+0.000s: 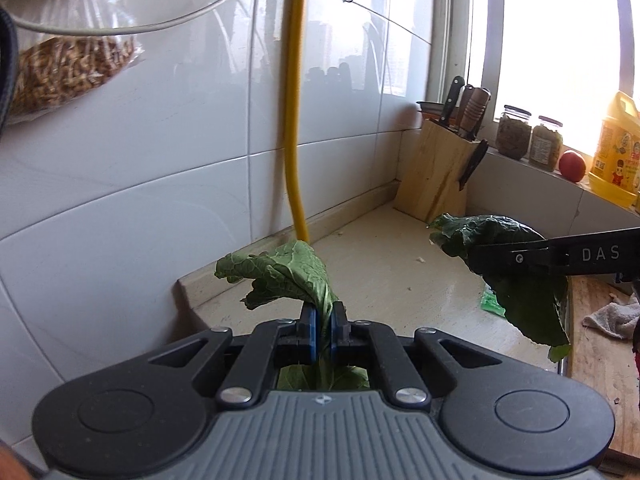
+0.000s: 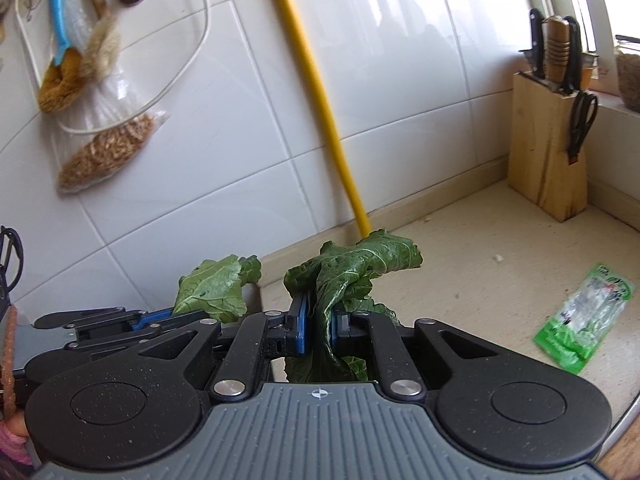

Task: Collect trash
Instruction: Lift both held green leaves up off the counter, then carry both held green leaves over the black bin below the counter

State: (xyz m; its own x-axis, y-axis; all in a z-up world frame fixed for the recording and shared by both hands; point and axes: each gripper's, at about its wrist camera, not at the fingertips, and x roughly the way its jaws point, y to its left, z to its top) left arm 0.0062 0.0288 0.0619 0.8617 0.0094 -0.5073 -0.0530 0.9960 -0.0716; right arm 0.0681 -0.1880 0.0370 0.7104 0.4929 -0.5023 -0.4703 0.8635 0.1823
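Left tongs (image 1: 324,320) clamped on a pale leaf (image 1: 280,276), right tongs (image 2: 320,320) on a dark leaf (image 2: 352,268), both above the table (image 2: 460,264); green wrapper (image 2: 584,316) lies right of them, before the knife block (image 2: 548,152).

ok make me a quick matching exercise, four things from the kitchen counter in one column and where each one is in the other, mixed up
1. pale leaf
2. dark leaf
3. green wrapper
4. knife block

a. standing in the corner by the window
b. clamped in the right gripper
c. lying flat on the counter
d. clamped in the left gripper

Pairs: 1-d, 2-b, 3-c, 4-a
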